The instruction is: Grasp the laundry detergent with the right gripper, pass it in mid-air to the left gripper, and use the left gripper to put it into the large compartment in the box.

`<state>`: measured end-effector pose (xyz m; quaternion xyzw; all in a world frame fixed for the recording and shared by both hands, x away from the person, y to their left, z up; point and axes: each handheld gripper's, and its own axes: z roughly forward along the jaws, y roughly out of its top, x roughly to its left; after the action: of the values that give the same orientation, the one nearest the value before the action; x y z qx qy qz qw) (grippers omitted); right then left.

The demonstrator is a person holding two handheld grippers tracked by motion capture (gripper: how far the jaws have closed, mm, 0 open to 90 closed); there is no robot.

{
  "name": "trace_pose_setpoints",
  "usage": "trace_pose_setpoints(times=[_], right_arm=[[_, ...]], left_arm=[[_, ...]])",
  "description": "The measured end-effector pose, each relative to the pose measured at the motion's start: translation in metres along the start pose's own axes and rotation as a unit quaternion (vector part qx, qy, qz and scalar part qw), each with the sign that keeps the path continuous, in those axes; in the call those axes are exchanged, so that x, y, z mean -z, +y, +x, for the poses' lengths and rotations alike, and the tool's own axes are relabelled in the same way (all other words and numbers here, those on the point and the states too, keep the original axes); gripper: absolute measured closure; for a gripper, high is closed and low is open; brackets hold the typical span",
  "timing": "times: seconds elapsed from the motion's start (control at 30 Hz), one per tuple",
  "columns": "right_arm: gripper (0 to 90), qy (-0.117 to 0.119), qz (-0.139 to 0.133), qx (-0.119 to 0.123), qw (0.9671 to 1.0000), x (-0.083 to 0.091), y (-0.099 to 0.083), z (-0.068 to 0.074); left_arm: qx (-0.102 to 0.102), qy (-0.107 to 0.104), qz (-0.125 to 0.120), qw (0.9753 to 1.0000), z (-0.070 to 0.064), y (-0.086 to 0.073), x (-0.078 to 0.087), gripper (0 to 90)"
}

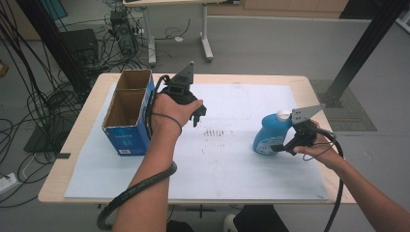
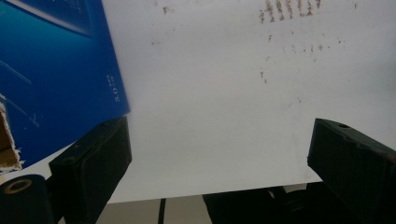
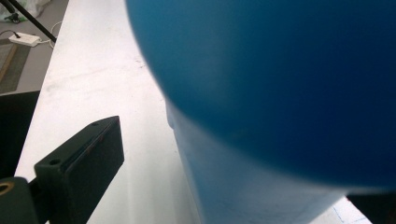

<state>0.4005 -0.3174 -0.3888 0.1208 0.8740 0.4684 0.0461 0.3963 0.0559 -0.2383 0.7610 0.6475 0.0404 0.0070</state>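
Bottle (image 1: 269, 137) upright on white mat (image 1: 241, 169), between spread jaws of right gripper (image 1: 280, 146). Needs centring, then firm squeeze. Left gripper (image 2: 219, 154) spread, idle beside box (image 1: 128, 113).

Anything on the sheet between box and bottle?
Only brown smudges on bare white sheet between box and bottle, high view.

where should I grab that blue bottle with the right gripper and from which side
Probably the blue bottle is best gripped across its narrower upper body below the white cap, coming from its right, where the right gripper is. It stands upright with a wide rounded base.
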Motion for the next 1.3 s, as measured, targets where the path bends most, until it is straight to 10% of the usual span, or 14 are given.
trace_pose_setpoints(times=[1.3], right_arm=[[14.3,-0.007,-0.006,0.006,0.9999,-0.0031,-0.0053,-0.0019]], left_arm=[[0.001,0.003,-0.002,1.0,0.003,0.0011,0.0,6.8]])
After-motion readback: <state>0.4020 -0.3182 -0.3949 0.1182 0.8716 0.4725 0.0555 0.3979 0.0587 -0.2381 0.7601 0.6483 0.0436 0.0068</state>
